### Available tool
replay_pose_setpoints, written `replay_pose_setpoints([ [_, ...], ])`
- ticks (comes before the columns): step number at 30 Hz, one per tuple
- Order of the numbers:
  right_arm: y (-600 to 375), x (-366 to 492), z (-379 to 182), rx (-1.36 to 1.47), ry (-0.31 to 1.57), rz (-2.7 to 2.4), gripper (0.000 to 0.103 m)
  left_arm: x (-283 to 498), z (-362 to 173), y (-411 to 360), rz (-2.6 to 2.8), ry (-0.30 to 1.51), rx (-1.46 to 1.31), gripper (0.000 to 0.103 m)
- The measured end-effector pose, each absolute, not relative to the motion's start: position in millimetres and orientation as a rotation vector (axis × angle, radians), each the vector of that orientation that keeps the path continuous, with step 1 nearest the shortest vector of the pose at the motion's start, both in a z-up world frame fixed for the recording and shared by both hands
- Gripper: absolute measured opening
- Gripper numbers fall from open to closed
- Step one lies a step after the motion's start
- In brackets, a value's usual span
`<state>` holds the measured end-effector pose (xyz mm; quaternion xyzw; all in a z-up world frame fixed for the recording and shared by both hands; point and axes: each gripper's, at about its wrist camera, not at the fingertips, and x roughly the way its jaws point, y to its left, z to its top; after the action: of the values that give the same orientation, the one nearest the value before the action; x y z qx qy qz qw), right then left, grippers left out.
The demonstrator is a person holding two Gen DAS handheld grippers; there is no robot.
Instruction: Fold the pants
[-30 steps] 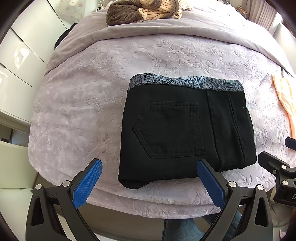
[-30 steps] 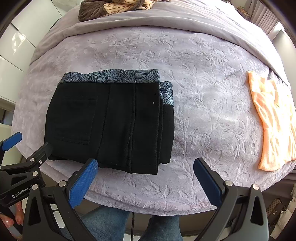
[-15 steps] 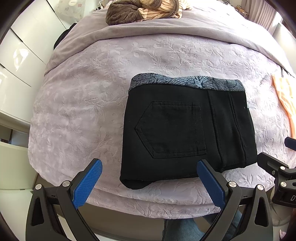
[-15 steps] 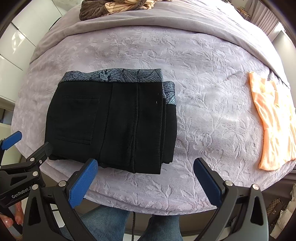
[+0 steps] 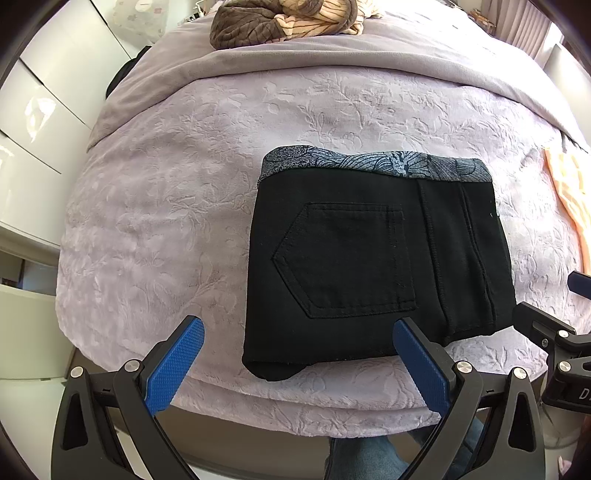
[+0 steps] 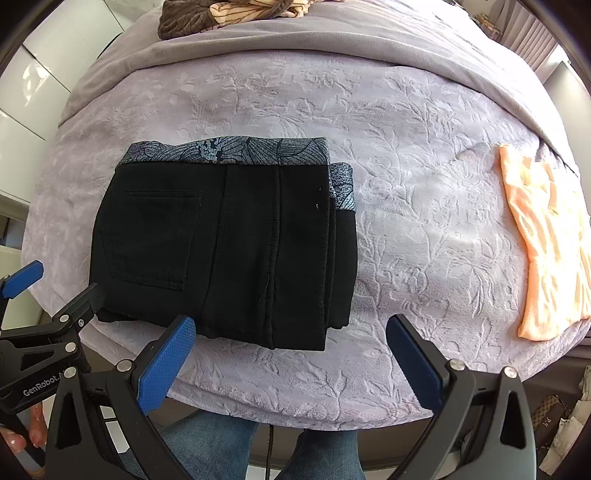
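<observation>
Black pants (image 5: pixel 373 258) lie folded into a compact rectangle near the front edge of the bed, a grey leaf-print waistband along the far side and a back pocket facing up. My left gripper (image 5: pixel 295 332) hovers open just in front of the fold's near edge, nothing between its blue pads. The same pants (image 6: pixel 229 243) fill the left half of the right wrist view. My right gripper (image 6: pixel 291 332) is open over the bedspread beside the fold's near right corner, holding nothing. Each gripper shows at the edge of the other's view.
A lilac embossed bedspread (image 6: pixel 424 229) covers the bed, with its front edge close to both grippers. An orange garment (image 6: pixel 550 243) lies at the right. A brown and striped bundle (image 5: pixel 284 18) sits at the far end. White cabinets (image 5: pixel 44 110) stand left.
Both views have drifted slightly so the folded pants sit a little lower and to the right in frame. Both grippers stay open and the pants have not moved.
</observation>
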<state>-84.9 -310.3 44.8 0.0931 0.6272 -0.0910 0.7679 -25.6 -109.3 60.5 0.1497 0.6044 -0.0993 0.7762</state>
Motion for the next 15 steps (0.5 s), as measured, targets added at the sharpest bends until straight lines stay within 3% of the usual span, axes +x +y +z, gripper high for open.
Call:
replay_pose_setpoints([
  [15, -309.7, -81.9, 41.0, 0.205, 1.368, -0.194, 0.103, -21.7, 57.4, -109.2, -0.226, 1.304, 0.355, 0.103],
])
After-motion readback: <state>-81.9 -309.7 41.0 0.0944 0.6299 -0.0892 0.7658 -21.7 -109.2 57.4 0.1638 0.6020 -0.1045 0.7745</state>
